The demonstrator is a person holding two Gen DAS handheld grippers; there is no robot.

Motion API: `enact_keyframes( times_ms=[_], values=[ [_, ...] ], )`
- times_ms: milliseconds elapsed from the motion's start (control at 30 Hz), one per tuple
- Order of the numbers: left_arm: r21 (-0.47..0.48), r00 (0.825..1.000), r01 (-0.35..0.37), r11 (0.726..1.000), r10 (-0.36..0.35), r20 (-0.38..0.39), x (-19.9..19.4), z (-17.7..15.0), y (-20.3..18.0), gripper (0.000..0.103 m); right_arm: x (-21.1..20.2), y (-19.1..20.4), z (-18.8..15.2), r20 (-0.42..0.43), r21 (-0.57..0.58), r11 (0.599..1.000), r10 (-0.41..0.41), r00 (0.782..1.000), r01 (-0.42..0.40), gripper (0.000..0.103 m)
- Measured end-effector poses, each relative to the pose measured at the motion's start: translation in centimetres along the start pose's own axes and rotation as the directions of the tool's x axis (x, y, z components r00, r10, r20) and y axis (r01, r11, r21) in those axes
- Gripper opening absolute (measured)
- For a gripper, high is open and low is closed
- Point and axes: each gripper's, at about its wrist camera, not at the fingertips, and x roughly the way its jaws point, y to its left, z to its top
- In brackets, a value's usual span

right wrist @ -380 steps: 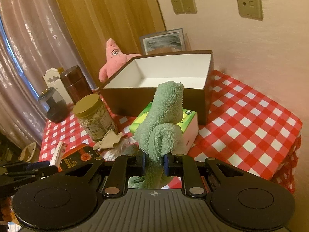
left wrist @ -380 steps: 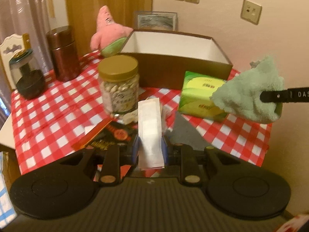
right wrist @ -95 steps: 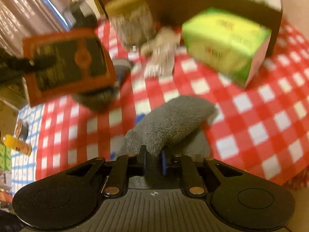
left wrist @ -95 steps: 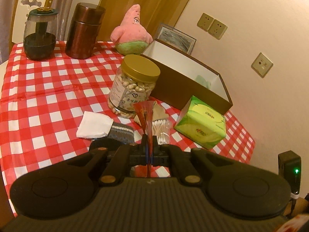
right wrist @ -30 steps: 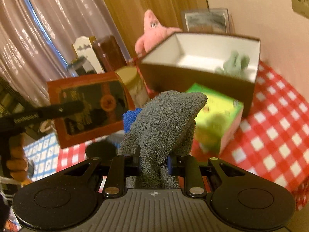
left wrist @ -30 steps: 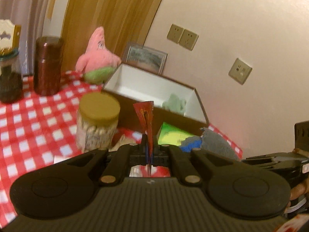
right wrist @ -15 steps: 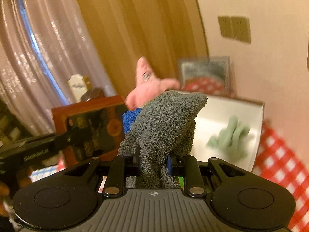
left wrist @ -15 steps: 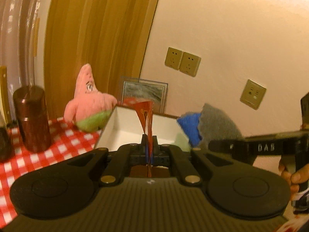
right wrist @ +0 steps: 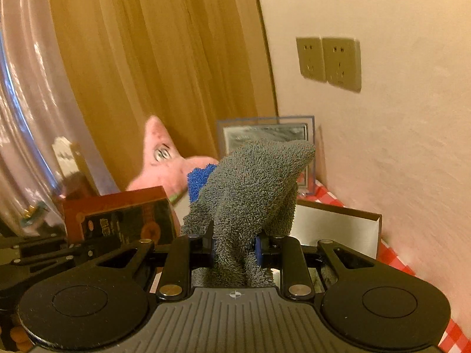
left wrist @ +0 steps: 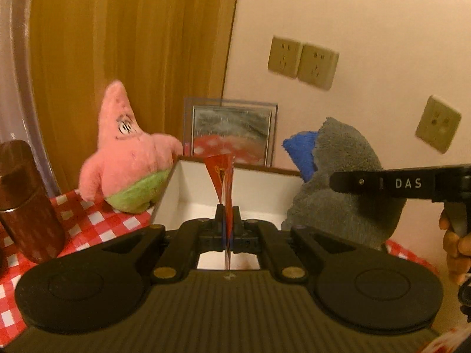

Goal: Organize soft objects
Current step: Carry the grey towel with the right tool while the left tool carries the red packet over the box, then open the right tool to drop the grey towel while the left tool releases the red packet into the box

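Item, grey towel (right wrist: 250,194): a rolled or bunched terry cloth with a blue patch (right wrist: 200,178) at one side, clamped in the right gripper (right wrist: 234,248), whose jaws stand narrow and press on the lower part of the cloth. Long axis runs up and away from the jaws, the free end bending over toward the right in the right wrist view; a short tail hangs below the pads. From the left wrist view the same towel (left wrist: 344,194) is held in the air over the right end of the brown box (left wrist: 188,188), blue patch facing left. Item, left gripper (left wrist: 228,226): jaws closed flat on a thin red packet (left wrist: 221,173), seen edge-on, standing upright between the pads with its broad end up; in the right wrist view the packet (right wrist: 123,220) shows its red and black face. Item, box: open-topped, white inside, on a red and white checked tablecloth (left wrist: 97,223). Item, pink starfish plush (left wrist: 129,164): upright, touching the box's left rear corner, point uppermost. Item, brown canister (left wrist: 26,206): upright at left. Item, framed picture (left wrist: 231,133): leaning at the wall behind the box. A hand (left wrist: 457,244) grips the right tool's handle.
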Motion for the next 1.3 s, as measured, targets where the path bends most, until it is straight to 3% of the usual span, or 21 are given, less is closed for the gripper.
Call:
enact_keyframes(
  times_ms=[200,267,400,433,633,1000,1300],
  values=[
    [0.021,0.996,-0.035,0.999,0.037,-0.078,4.3,-0.2,-0.5,0.002,3.3,-1.1,-1.3,-0.060,-0.004,1.000,-0.012,0.998,0.011,0.024],
    [0.022,0.994,-0.042,0.999,0.044,-0.097,5.2,-0.2,-0.5,0.004,4.2,-1.4,-1.5,-0.071,-0.008,1.000,-0.012,0.997,0.011,0.029],
    [0.013,0.991,-0.043,0.999,0.044,-0.129,5.9,0.0,-0.5,0.021,5.1,-1.7,-1.5,-0.068,-0.011,1.000,-0.007,0.998,0.006,0.069],
    [0.015,0.990,-0.046,0.999,0.048,-0.129,5.7,0.0,-0.5,0.021,4.9,-1.8,-1.6,-0.058,-0.014,1.000,-0.012,0.998,0.011,0.072],
    [0.020,0.988,-0.048,0.999,0.051,-0.146,3.7,0.0,-0.4,0.021,3.9,-2.4,-2.0,-0.077,-0.017,1.000,0.006,0.997,-0.007,0.072],
    [0.017,0.986,-0.078,0.997,0.080,-0.143,-3.6,-2.6,-0.6,0.022,-1.3,-1.6,-6.1,-0.093,-0.014,0.996,0.087,0.992,-0.089,0.072],
    [-0.034,0.987,-0.119,0.992,0.114,-0.112,-8.6,-3.7,-0.3,0.022,-3.9,-0.5,-7.8,-0.077,-0.028,0.996,0.087,0.993,-0.089,0.072]
  ],
)
